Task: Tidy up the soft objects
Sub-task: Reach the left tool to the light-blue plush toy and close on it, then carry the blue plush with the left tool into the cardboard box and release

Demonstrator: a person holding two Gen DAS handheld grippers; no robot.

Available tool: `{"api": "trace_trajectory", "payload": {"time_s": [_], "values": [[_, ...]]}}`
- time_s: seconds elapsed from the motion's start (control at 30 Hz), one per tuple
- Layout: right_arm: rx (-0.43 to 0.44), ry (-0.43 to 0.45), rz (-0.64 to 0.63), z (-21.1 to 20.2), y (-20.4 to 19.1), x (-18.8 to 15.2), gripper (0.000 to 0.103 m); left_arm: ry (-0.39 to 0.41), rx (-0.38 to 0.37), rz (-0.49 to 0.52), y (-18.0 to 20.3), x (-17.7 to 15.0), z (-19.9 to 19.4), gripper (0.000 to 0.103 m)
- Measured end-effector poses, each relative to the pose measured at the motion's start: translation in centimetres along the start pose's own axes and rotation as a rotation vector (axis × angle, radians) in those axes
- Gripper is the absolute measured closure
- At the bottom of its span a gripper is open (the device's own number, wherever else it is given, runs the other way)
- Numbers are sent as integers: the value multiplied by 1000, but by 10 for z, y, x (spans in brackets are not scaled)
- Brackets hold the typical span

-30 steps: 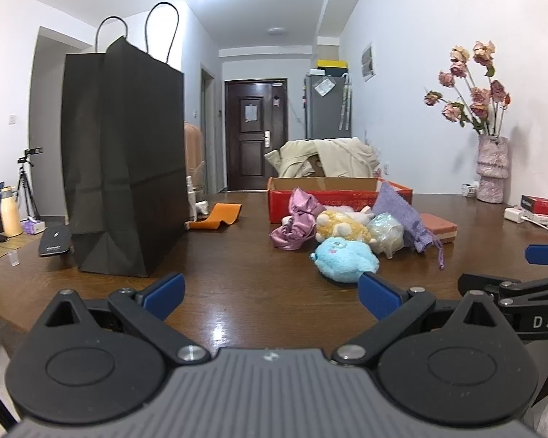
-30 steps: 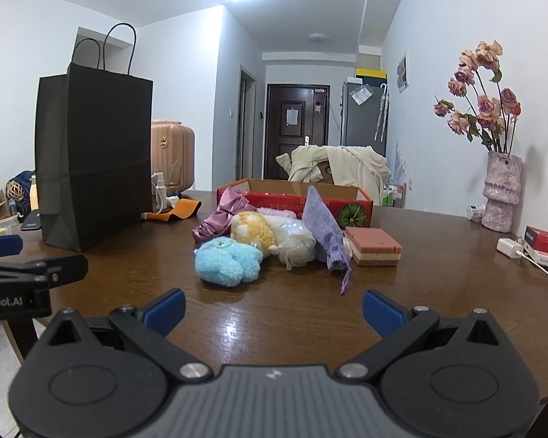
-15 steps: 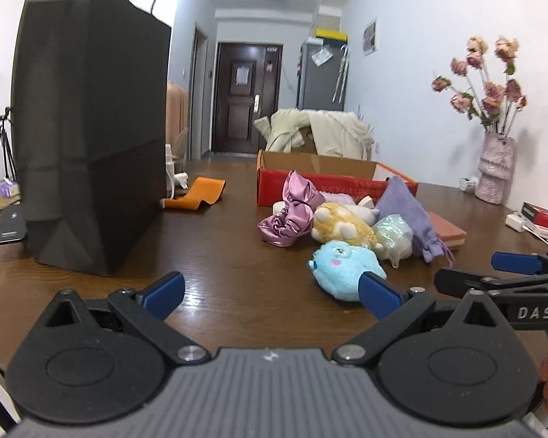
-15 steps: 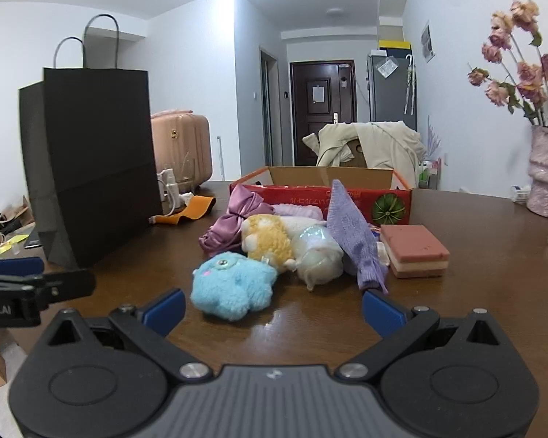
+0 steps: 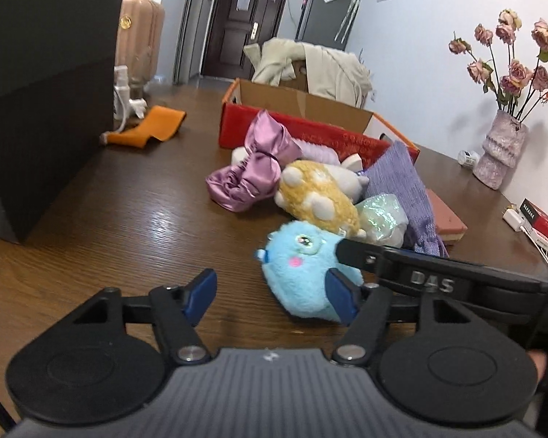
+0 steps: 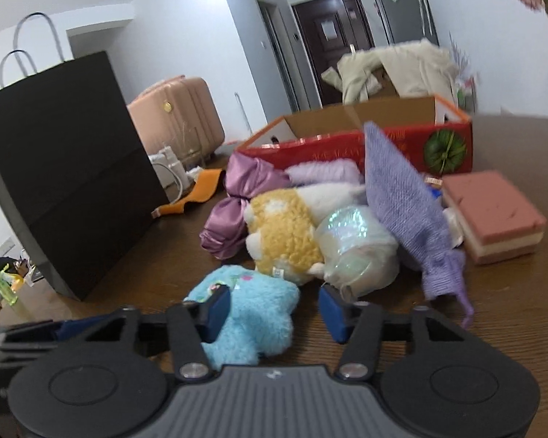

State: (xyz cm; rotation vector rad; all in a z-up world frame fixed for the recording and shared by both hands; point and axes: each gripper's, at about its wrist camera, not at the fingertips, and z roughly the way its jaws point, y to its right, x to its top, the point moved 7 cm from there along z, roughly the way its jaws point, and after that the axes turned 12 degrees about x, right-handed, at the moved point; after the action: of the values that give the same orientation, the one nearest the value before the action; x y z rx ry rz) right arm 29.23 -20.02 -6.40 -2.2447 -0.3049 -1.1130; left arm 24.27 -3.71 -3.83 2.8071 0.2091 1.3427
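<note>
Two grippers close in on a blue plush lying on the table before a pile of soft toys. The right gripper, jaws just narrowing, brackets the plush without clear pressure. The left gripper, also narrowing, stands half open beside it, holding nothing.

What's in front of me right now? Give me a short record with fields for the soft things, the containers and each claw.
surface: wooden table
soft things: blue plush nearest; yellow plush, pink satin scrunchie and purple knit pouch piled behind it
containers: open-topped red box behind the pile; black paper bag standing at the left
right claw: jaws just been closing, blue plush between them, not clamped
left claw: jaws just been closing, blue plush partly between them, not gripped
</note>
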Motion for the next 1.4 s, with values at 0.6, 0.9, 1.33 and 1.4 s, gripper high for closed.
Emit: {"api": "trace_trajectory", "payload": {"time_s": [0.6, 0.9, 1.33, 1.4], "values": [[119, -31, 121, 22, 5, -3, 83, -171, -151, -40, 10, -9, 28, 83], [111, -35, 57, 3, -20, -15, 92, -174, -186, -1, 9, -27, 5, 87], [199, -33, 79, 28, -6, 4, 50, -131, -194, -80, -3, -9, 18, 46], [211, -52, 117, 34, -1, 2, 59, -153, -193, -99, -8, -9, 27, 48]]}}
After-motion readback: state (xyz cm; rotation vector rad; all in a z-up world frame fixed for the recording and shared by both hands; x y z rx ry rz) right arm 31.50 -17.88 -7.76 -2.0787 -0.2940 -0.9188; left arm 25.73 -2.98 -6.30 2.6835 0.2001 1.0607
